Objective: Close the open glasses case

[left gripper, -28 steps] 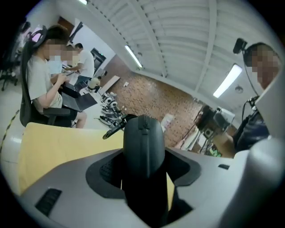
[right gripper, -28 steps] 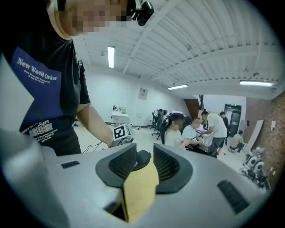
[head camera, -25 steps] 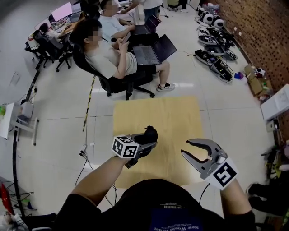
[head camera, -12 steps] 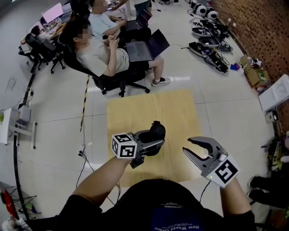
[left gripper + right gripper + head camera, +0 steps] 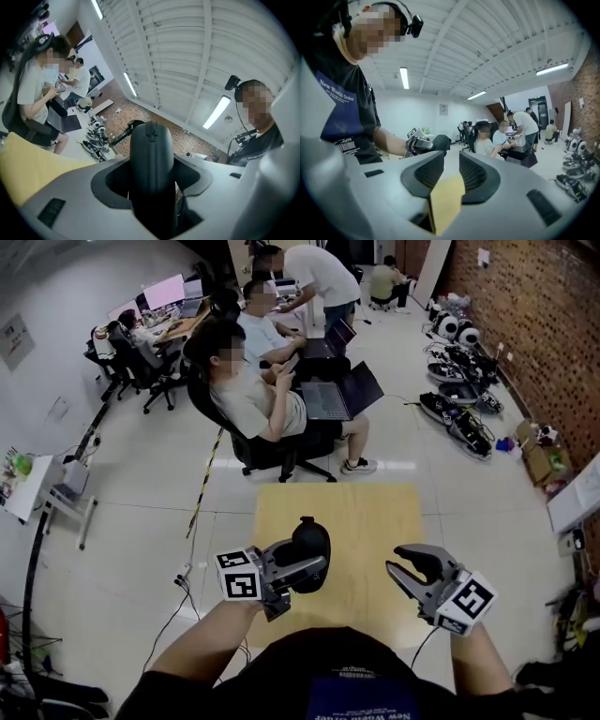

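The black zip-up glasses case (image 5: 310, 552) is shut and held up above the yellow table (image 5: 366, 517). My left gripper (image 5: 314, 568) is shut on it. In the left gripper view the case (image 5: 151, 164) stands upright between the two grey fingers (image 5: 112, 180), with its zipper seam facing the camera. My right gripper (image 5: 395, 562) hovers to the right of the case, clear of it, open with nothing between its jaws. The right gripper view shows those empty jaws (image 5: 451, 164) and, beyond them, the left gripper (image 5: 419, 144) with the case (image 5: 440, 142).
A person sits in an office chair (image 5: 253, 404) with laptops just beyond the table's far edge. Other people stand at desks (image 5: 164, 306) behind. Robot parts lie along the brick wall (image 5: 464, 395) at right. A cable runs across the floor at left.
My left gripper has lifted the case up, and the case now points more level. The right gripper rose slightly and rolled. The head view has tilted up toward the room.
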A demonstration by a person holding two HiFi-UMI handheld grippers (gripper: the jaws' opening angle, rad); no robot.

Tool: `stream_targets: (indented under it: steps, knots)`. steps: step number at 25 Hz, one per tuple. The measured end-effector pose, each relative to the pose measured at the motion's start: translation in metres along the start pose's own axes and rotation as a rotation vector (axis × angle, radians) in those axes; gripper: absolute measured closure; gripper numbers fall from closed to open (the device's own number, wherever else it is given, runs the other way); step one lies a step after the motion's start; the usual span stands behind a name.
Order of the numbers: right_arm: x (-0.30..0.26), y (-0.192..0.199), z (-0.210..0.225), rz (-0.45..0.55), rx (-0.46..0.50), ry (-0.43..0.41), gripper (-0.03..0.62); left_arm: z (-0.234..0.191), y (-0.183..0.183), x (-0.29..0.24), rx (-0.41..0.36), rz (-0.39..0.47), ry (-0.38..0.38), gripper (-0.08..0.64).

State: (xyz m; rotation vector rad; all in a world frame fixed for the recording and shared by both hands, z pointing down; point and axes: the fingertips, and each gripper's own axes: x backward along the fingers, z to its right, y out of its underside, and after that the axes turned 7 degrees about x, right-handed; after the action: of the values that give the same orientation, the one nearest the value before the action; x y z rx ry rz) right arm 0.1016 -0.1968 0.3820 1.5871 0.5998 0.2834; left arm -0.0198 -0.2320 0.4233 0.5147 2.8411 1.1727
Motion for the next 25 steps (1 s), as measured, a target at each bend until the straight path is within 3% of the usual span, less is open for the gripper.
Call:
stream_targets:
  steps: [5,10,25]
  knots:
    - [-0.016,-0.012,0.007,0.093,-0.079,-0.005,0.603,0.017,-0.020,0.023,-0.004,0.097,0.009,0.301]
    - [-0.022,-0.019,0.011,0.137,-0.122,-0.022,0.603,0.031,-0.032,0.035,-0.029,0.134,0.015,0.301]
    - [-0.019,-0.019,0.014,0.110,-0.068,0.008,0.606,0.046,-0.030,0.037,-0.087,0.117,0.032,0.301]
